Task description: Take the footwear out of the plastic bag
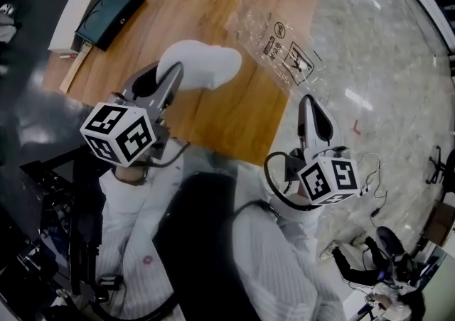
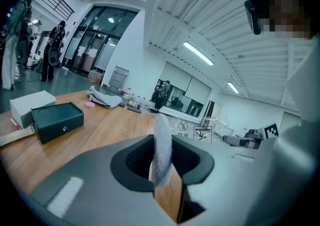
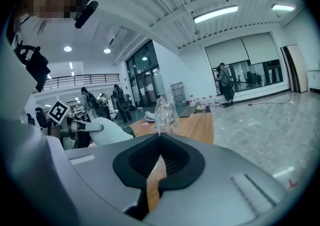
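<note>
Head view: left gripper (image 1: 173, 74) clamps the white slipper (image 1: 206, 64), seemingly out of the plastic bag (image 1: 274, 32) beside it. Left gripper view: jaws bite the slipper's edge. Right gripper view: right gripper (image 3: 160, 137) pinches the plastic bag; hold that, lift slipper clear

A big open lab or test hall: tall glass doors (image 2: 95, 45) far ahead-left of the left gripper (image 2: 161, 142), strip lights (image 2: 199, 53) overhead, polished stone floor (image 3: 260, 120) beyond the right gripper (image 3: 160, 137), and a wooden table (image 2: 100, 130) beneath both.
</note>
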